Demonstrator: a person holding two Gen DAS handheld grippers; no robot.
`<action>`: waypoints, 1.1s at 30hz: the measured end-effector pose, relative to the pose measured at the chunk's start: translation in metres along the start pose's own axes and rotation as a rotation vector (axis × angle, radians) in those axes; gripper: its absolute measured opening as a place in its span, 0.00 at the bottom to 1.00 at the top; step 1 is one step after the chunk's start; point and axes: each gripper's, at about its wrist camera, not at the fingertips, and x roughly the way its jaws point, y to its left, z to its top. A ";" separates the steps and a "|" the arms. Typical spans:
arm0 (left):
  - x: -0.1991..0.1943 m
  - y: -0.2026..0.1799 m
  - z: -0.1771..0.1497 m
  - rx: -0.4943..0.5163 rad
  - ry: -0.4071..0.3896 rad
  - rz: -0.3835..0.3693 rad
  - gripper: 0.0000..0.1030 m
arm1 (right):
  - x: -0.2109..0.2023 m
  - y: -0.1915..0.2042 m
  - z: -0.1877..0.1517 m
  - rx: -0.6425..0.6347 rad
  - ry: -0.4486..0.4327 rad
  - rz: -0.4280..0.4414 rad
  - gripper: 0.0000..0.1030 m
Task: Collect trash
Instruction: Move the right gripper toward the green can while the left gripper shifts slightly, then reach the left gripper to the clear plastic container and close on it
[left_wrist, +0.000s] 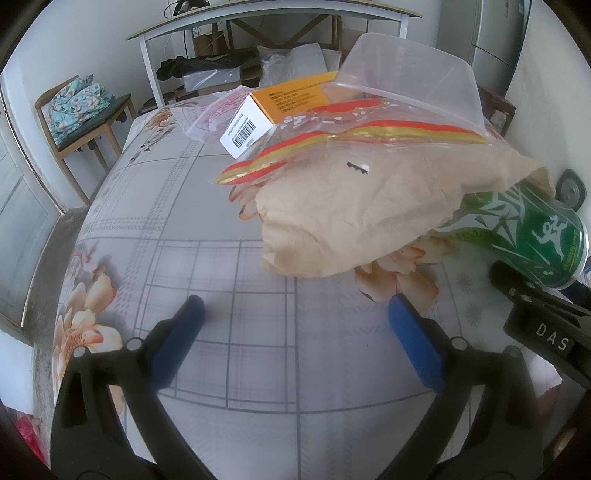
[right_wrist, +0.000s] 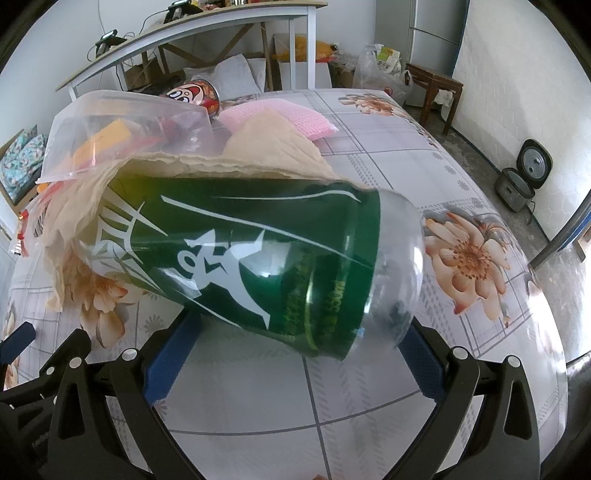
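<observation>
- The right gripper has its jaws spread wide around the green bottle, which lies on its side between the blue pads; whether they press it I cannot tell.
- The bottle's neck end is tucked under the brown paper, so it likely must be drawn out toward the near edge of the surface.
- The left gripper is wide open and holds nothing, hanging just short of the paper.
- Toward the far edge, a clear bag, an orange box and a plastic tub lie heaped on the paper, probably gathered as trash.
</observation>
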 end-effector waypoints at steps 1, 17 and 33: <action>0.000 0.001 0.000 0.000 0.000 0.000 0.94 | 0.001 0.000 0.001 0.000 0.000 0.000 0.95; 0.000 0.001 0.000 -0.001 0.000 -0.001 0.93 | 0.002 0.003 0.003 0.000 -0.001 0.001 0.95; 0.000 0.001 0.000 -0.002 -0.001 -0.002 0.93 | 0.002 0.003 0.003 0.000 -0.001 0.001 0.95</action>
